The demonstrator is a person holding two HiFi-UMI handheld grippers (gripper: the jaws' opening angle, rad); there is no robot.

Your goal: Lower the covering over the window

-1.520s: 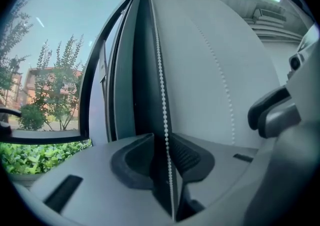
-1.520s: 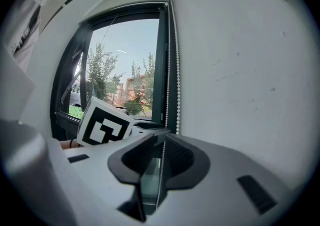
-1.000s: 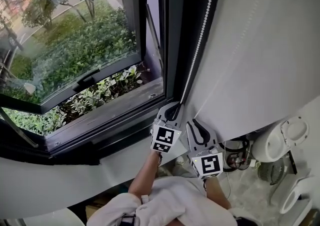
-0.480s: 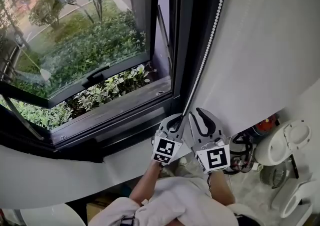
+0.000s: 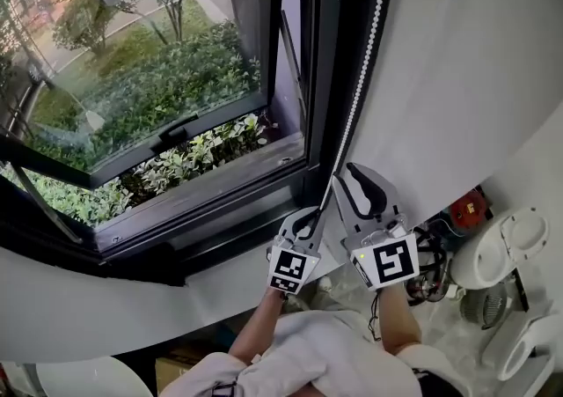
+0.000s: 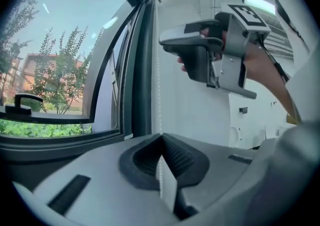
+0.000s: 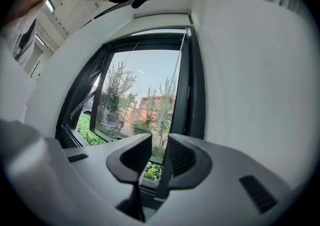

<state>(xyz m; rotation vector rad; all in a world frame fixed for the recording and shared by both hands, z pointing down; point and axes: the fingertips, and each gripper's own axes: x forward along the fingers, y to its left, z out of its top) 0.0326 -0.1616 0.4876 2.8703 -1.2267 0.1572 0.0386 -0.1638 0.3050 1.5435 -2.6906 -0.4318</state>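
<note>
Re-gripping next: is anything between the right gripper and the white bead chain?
Nothing visible. The white bead chain hangs bare along the dark window frame, just beside the right gripper, whose jaws are opening and empty. The left gripper clamps it below.

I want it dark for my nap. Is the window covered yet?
Not yet. Done: the left tool is clamped on the bead chain. In hand: the right tool, higher up beside the chain, is opening its jaws with nothing between them. Left: the window glass shows bare, so the covering has yet to come down.
</note>
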